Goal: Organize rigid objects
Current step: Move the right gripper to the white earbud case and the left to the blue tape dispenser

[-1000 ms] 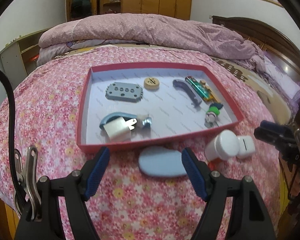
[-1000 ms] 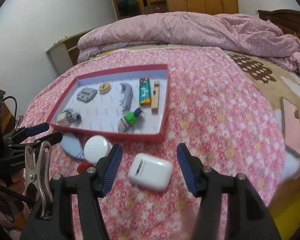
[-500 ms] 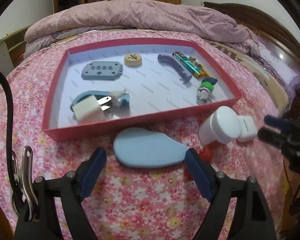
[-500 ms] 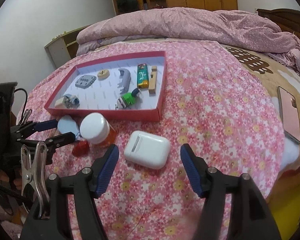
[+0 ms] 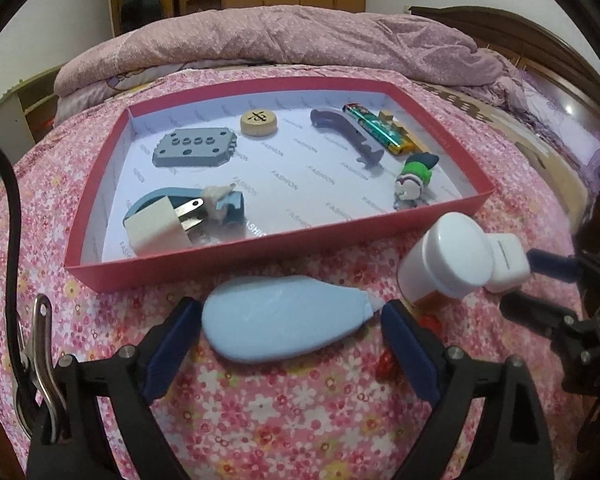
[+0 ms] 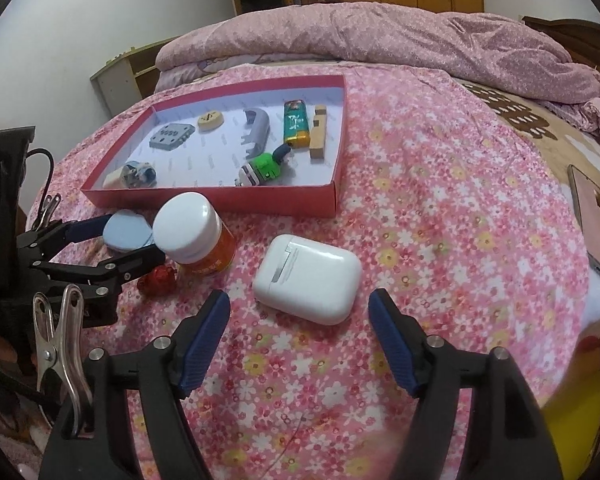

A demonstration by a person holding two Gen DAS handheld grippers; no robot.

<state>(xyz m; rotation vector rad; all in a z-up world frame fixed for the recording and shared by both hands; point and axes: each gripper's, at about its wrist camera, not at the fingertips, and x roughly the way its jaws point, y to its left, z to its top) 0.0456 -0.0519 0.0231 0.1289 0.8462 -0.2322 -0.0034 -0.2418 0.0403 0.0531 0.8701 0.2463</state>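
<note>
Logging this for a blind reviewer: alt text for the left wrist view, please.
Open left claw straddles a pale blue teardrop object on a pink floral bedspread. Behind it a red tray holds small items; a white-capped bottle stands right.

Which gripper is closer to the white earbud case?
Right. The right gripper is open around the white earbud case; the left gripper brackets the blue teardrop-shaped case, past the white-capped bottle.

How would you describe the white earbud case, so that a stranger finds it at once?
Start at the red tray on the flowered bedspread. In front of its near wall, between the open right gripper fingers, lies the white earbud case. Unlike the round-lidded orange jar beside it, it is a rounded, all-white box.
</note>
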